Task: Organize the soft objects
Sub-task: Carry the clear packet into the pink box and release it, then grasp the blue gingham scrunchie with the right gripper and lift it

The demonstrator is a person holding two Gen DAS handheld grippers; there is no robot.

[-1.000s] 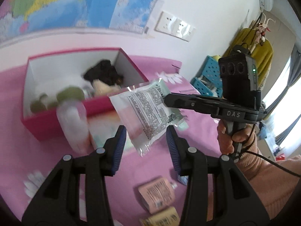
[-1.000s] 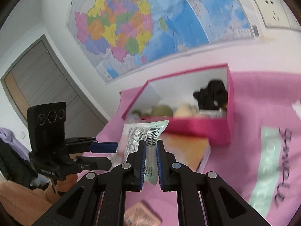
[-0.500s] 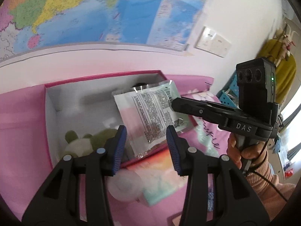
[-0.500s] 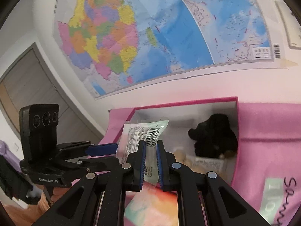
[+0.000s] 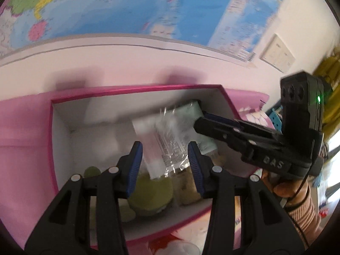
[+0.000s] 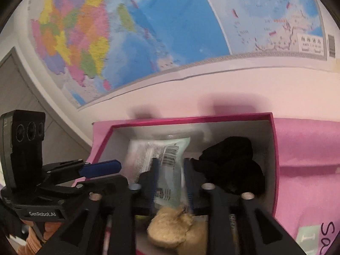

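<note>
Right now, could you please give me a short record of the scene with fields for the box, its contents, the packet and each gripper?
container: pink box, open, white inside
contents: black plush, beige plush, green plush
packet: clear plastic packet with a barcode, over the box interior
right gripper: jaws opening, packet between them
left gripper: jaws apart, holding nothing, over the box
backdrop: wall map above the box

"DAS" is printed in raised letters on the right gripper (image 5: 214, 121), seen from the left wrist. "GenRobot.AI" is printed on the left gripper (image 6: 102, 167). A barcode is borne by the packet (image 6: 167, 159); its small print cannot be read.
</note>
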